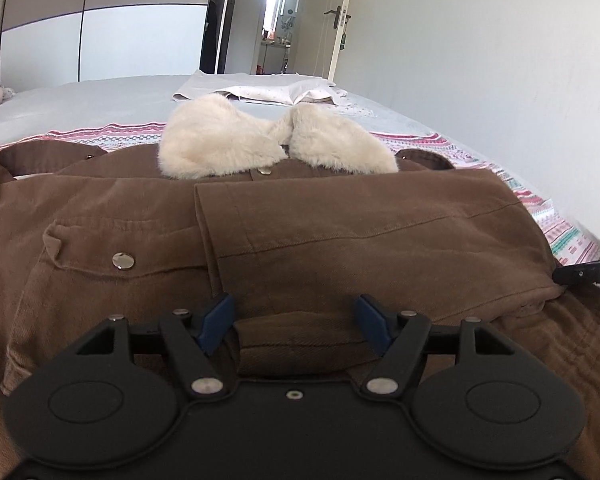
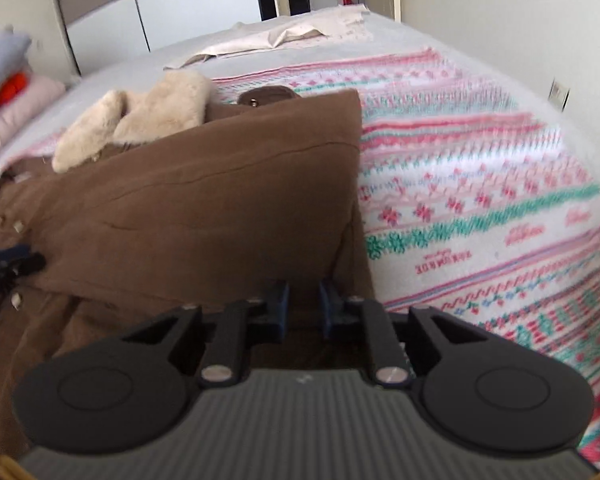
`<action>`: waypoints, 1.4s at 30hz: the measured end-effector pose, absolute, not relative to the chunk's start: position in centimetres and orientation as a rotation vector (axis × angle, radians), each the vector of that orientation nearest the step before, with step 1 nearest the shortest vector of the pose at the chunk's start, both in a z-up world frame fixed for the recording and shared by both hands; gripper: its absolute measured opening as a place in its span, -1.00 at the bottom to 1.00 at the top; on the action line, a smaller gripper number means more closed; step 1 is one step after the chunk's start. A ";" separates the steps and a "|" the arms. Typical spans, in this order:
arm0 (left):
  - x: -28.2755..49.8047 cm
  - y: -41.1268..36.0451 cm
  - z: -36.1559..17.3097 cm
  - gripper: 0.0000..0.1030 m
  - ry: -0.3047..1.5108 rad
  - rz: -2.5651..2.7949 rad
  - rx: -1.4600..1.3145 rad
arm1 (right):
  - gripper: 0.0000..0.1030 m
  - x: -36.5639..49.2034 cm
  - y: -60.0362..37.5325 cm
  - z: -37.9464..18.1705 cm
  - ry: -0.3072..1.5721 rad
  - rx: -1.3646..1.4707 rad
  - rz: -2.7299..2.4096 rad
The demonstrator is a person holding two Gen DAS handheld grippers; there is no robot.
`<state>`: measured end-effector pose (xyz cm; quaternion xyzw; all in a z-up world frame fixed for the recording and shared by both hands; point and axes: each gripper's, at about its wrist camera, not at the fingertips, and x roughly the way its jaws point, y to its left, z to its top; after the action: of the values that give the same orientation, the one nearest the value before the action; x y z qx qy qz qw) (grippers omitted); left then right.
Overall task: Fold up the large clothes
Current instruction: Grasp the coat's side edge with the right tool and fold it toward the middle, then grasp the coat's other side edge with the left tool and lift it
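One brown coat point(image 1: 300, 232) lies just beyond both grippers. The left gripper point(image 1: 296, 322) gapes wide over a fold. The right gripper point(image 2: 303, 310) stands narrowly parted at the coat's right edge, gripping nothing visible.

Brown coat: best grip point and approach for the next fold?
Judgement: take the brown coat at its near bottom edge, coming in low from the near side. The sleeve lies folded flat across the body and the fur collar is at the far end, so lifting the near edge suits folding towards it.

coat point(image 1: 300, 232) on blanket point(image 2: 480, 184) | sleeve point(image 1: 360, 220) across coat (folded over) | cloth point(image 1: 260, 90) behind collar point(image 1: 224, 140)
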<state>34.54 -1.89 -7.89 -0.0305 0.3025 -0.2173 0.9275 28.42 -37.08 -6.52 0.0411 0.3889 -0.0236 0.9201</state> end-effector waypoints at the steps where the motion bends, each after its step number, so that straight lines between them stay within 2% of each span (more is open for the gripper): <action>1: 34.5 -1.6 -7.4 0.49 0.630 -0.441 -0.072 | -0.27 28.2 -36.5 -5.9 0.799 0.066 -0.055; 2: 34.4 -1.3 -6.8 0.59 0.639 -0.429 -0.081 | 0.10 27.9 -35.8 -4.9 0.795 0.061 -0.053; 3: 34.0 -0.9 -5.9 0.72 0.637 -0.419 -0.093 | 0.22 27.5 -35.4 -4.2 0.782 0.070 -0.044; 5: 33.0 0.2 -4.1 0.81 0.618 -0.417 -0.120 | 0.51 26.4 -34.7 -2.7 0.754 0.086 -0.016; 7: 31.9 1.7 -2.5 1.00 0.610 -0.385 -0.147 | 0.77 25.6 -33.6 -1.3 0.737 0.091 -0.009; 8: 31.4 2.5 -1.8 1.00 0.610 -0.368 -0.158 | 0.82 25.2 -33.1 -0.6 0.723 0.097 -0.011; 16: 27.1 8.5 2.0 1.00 0.598 -0.143 -0.095 | 0.93 23.9 -29.6 1.5 0.692 0.135 -0.022; 21: 24.7 12.3 2.5 1.00 0.616 0.027 -0.050 | 0.99 23.9 -27.4 1.8 0.675 0.094 -0.057; 31: 24.8 21.9 -2.0 1.00 0.639 0.229 -0.260 | 0.99 23.9 -23.0 -2.2 0.670 0.074 0.000; 36: 25.0 26.3 -3.5 1.00 0.576 0.336 -0.273 | 0.99 24.4 -22.0 -3.5 0.692 0.040 0.001; 42: 24.6 33.0 -5.7 1.00 0.524 0.411 -0.505 | 0.99 25.5 -22.0 -4.6 0.740 0.075 -0.006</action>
<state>24.63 33.00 -5.68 -0.2452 0.2544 0.1998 0.9139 25.51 -21.95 -4.60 0.0368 0.3614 -0.0029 0.9317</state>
